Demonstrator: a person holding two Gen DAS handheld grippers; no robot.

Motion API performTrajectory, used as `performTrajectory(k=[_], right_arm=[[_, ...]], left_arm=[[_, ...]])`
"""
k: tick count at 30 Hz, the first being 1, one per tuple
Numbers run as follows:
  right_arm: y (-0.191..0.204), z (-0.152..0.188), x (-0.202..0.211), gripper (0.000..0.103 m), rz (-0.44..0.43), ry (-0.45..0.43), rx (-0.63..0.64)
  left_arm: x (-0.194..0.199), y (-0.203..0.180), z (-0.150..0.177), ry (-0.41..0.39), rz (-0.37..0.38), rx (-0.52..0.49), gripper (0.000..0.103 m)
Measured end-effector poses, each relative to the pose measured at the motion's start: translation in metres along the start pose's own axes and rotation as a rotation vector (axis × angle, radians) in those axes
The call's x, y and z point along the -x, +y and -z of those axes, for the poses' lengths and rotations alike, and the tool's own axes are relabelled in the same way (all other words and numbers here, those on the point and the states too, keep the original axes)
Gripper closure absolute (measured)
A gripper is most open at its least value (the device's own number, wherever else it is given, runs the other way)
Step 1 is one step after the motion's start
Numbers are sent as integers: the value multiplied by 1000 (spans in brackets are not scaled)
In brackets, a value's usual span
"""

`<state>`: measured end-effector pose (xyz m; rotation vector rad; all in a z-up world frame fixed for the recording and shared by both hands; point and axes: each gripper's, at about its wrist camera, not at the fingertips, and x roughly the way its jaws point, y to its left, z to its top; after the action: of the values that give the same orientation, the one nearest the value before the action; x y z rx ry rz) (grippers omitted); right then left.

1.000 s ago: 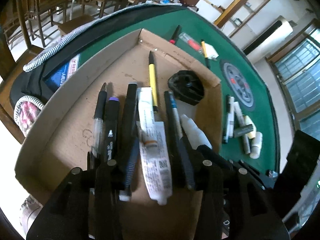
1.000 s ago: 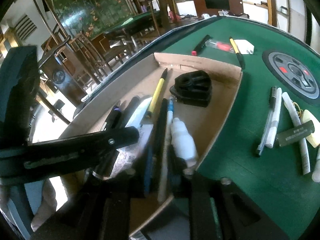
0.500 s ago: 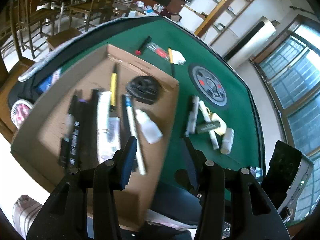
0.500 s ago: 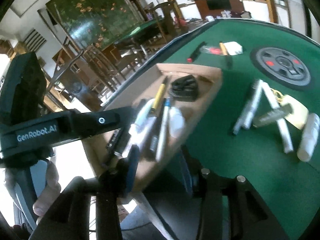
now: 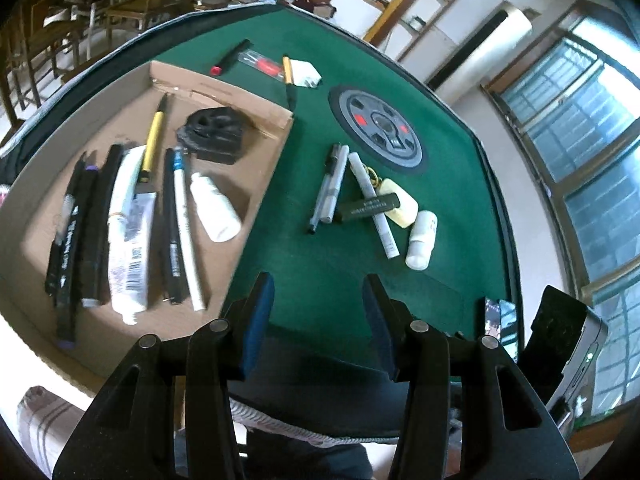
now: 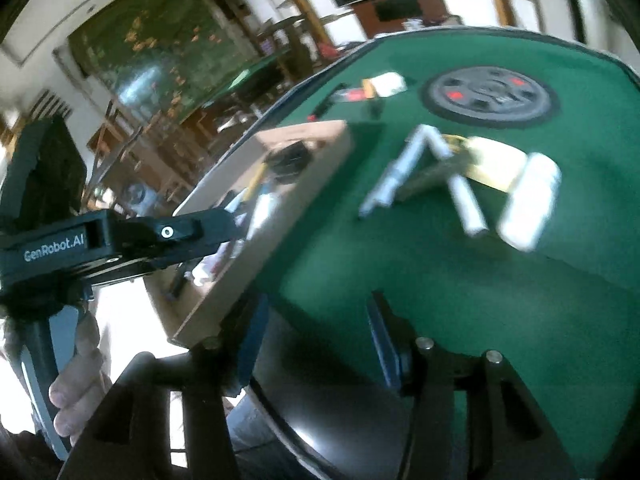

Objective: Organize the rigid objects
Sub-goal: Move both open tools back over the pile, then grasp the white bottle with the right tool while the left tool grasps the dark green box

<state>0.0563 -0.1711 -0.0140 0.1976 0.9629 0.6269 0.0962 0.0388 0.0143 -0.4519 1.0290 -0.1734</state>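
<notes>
A cardboard tray (image 5: 120,128) on the left holds several pens, a white tube (image 5: 130,216), a small white bottle (image 5: 214,210) and a black block (image 5: 212,132). On the green felt to its right lie grey pens (image 5: 330,188), a white marker (image 5: 372,200), a dark stick (image 5: 368,208), a yellow tag (image 5: 400,204) and a second white bottle (image 5: 420,240). My left gripper (image 5: 317,284) hovers open over bare felt in front of them. My right gripper (image 6: 318,300) hangs near the table edge, its jaws opening, nothing between them. The loose items (image 6: 440,172) look blurred there.
At the far side lie a red-capped black pen (image 5: 230,56), a red-handled tool (image 5: 262,65), a yellow pen (image 5: 287,76) and white paper (image 5: 306,74). A round dial (image 5: 378,128) sits in the felt. A phone (image 5: 500,320) rests at the near right. A hand (image 6: 76,360) holds the left gripper.
Both grippers have pulled back from the tray and swung right over the green felt. The right gripper's jaws have spread wider. The tray's contents stay where they were.
</notes>
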Motion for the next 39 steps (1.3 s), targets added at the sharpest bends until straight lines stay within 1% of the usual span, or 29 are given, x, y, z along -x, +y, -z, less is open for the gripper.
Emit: performTrajectory(k=[2,5,8,13,17,20,23,26,27,28,30,35,38,39], right_arm=[[-12,0,5,51,16,-16,-32],[-27,-5,11,51,40,-38,-76],[-39,-10,16,51,60,-58,-110],[-56,-22,19,51,135,-87,-121],[-81,-36,17,51,188,-106,-209],[-97,-45,9,51,261,-102,-260],[-107,-48,-4,51,275,-84,-302],[-115,-49,-13,52,281,-63,-337],[-115,-51,-13,53,291,-73,-327],[-113,-52,-13,59,304,-78,-315],[-112,-52,-15,64,335,-97,-294],[-119,-48,-10,65,294,-113,-295],[-123,-47,-9,66,270,-120,-320],[-124,-47,-8,67,268,-124,-327]], left_arm=[[-3,-7,0,3,6,-14,57],[-8,-15,2,0,-6,-40,57],[-17,-20,5,24,-3,-50,57],[-27,-27,5,46,-2,-79,57],[-37,-37,-2,46,-15,-117,57],[-45,-45,-8,42,-45,-166,57],[-54,-50,-13,50,-60,-201,57],[-62,-56,-20,39,-67,-240,57],[-64,-58,-22,40,-65,-253,57],[-67,-60,-25,41,-59,-266,57],[-74,-65,-31,40,-62,-292,57],[-94,-79,-48,68,-104,-371,57],[-111,-95,-55,76,-125,-460,57],[-120,-99,-56,90,-133,-497,57]])
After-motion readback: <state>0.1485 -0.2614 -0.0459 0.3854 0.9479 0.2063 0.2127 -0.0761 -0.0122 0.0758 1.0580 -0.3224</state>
